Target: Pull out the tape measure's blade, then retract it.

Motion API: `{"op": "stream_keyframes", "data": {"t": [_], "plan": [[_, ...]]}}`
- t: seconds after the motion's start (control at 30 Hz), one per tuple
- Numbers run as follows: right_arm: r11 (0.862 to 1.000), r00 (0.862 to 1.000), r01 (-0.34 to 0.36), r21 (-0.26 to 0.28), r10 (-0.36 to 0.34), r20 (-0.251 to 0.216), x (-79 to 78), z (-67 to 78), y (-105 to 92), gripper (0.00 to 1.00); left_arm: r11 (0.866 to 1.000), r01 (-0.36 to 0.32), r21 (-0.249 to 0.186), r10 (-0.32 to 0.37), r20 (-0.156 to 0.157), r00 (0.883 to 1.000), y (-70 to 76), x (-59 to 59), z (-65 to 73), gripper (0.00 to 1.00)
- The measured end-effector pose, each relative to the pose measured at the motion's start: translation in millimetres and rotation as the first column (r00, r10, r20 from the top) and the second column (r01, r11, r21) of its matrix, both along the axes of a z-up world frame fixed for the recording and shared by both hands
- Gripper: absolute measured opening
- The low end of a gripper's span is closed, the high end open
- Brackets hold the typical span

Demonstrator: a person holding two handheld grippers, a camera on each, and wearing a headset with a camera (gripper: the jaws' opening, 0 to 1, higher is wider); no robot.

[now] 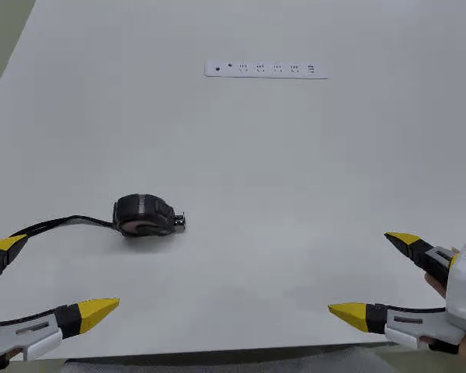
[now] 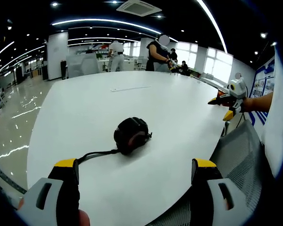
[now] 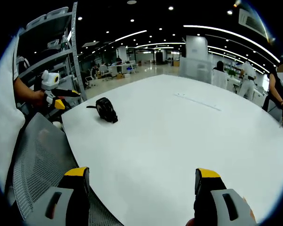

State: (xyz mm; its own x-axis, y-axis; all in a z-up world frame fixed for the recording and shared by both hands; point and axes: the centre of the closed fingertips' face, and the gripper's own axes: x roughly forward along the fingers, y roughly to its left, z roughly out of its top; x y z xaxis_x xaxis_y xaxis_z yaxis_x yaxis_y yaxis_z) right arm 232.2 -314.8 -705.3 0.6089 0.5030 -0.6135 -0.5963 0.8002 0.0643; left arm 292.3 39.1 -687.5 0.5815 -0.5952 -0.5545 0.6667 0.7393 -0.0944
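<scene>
- Left claw [image 1: 72, 268], lower left of head view: spread wide, empty. Right claw [image 1: 358, 272], lower right: likewise.
- Tape measure [image 1: 144, 215] left of centre on table [image 1: 295, 194], blade in, hook pointing right; nearer left claw, probably to steady the case.
- Bare surface rightward for blade travel; table edge along bottom; power strip [image 1: 266, 69] well apart, upper centre.

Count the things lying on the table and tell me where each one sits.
2. The tape measure lies front left, towards the person; the power strip lies far back, near the middle. Nothing looks hidden.
</scene>
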Motion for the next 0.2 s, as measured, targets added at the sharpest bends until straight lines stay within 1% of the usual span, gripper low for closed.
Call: {"op": "stream_keyframes", "data": {"t": [0.1,0.2], "plan": [[1.0,1.0,0.0,0.003,0.0,-0.001,-0.1,0.4,-1.3,0.93,1.0,-0.001,0.006,0.001,0.003,1.0,1.2,0.0,-0.2,0.97],[1.0,1.0,-0.001,0.001,0.001,-0.002,0.4,1.5,-2.9,0.94,1.0,-0.009,-0.003,0.009,-0.003,1.0,4.9,0.8,-0.5,0.98]]}}
